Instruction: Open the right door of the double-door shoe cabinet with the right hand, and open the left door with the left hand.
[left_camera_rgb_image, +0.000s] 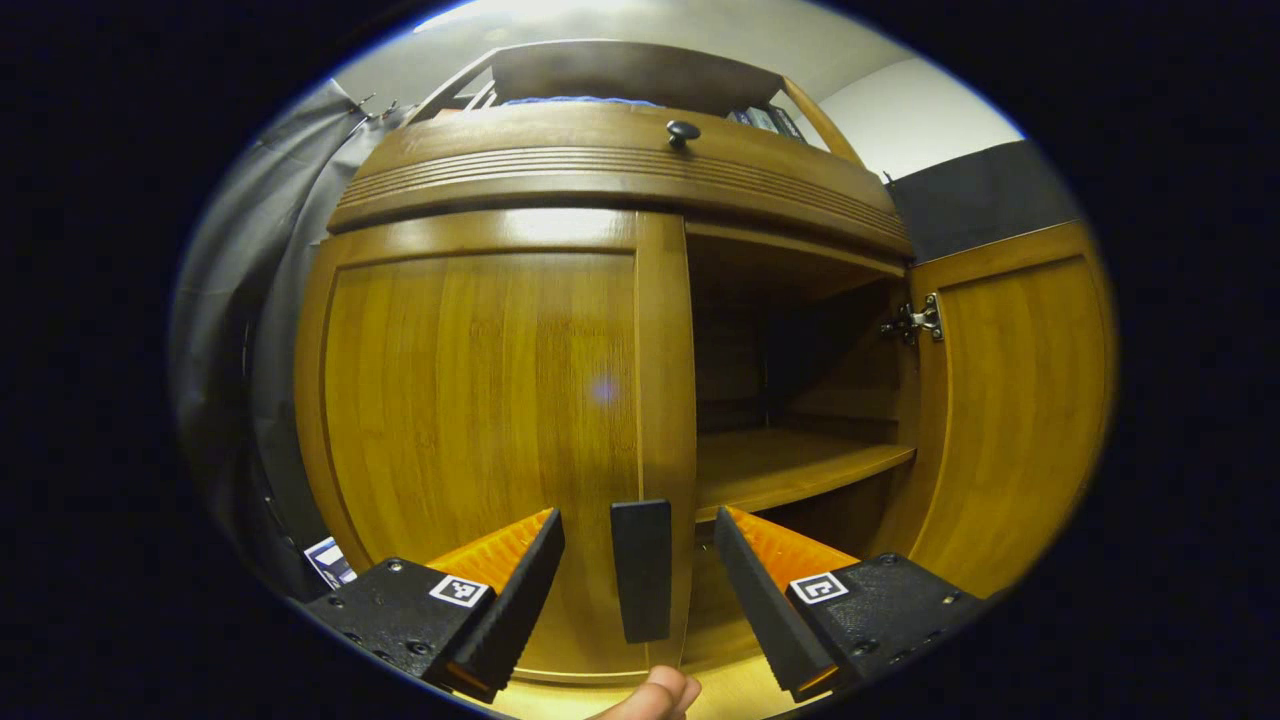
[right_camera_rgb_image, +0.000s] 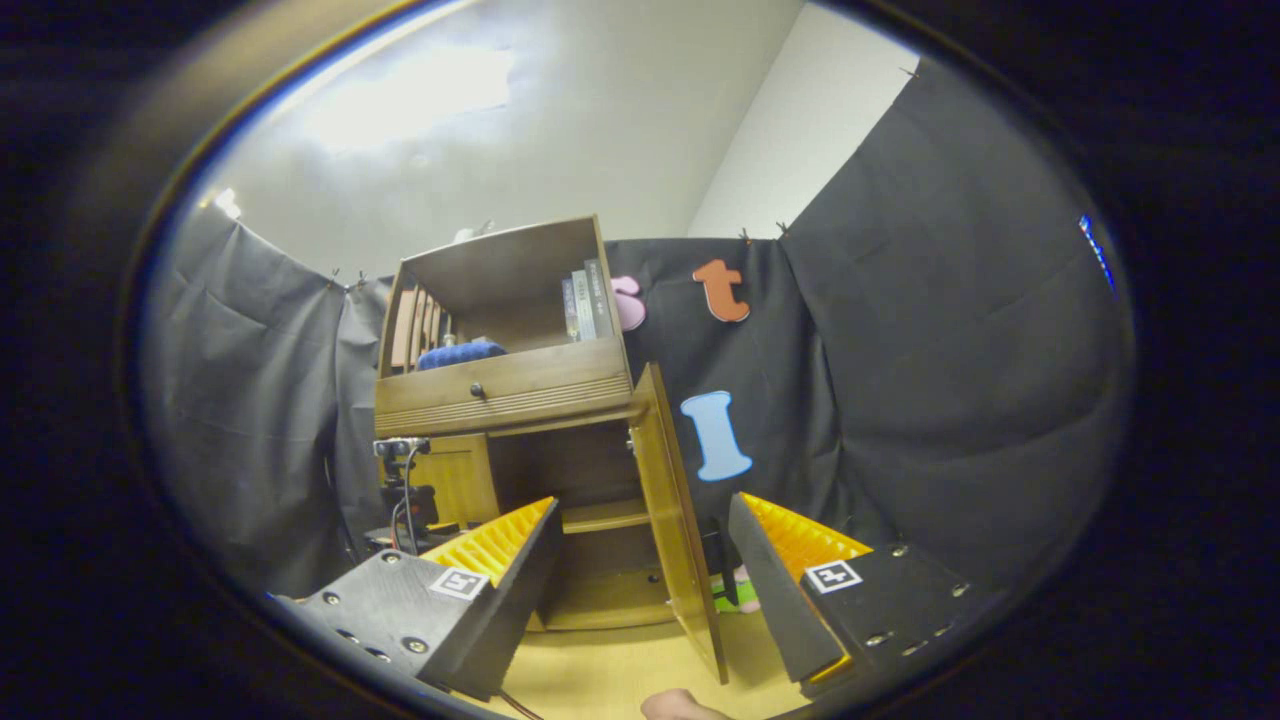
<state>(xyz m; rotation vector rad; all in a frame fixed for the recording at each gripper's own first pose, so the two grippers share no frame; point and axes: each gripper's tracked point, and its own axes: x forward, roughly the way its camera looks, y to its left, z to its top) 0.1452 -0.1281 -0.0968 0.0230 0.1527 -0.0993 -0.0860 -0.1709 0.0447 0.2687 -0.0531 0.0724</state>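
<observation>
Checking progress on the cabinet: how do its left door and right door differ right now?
The left door is shut flush against the cabinet front, while the right door stands swung wide, baring the shelf. The left door shows its handle, framed by the open left tool; the right door shows its inner face and hinge. Both are the same golden wood.

No readable text: the book spines (right_camera_rgb_image: 583, 303) are too small, and the claw tags (left_camera_rgb_image: 459, 590) carry only square coded patterns
</observation>
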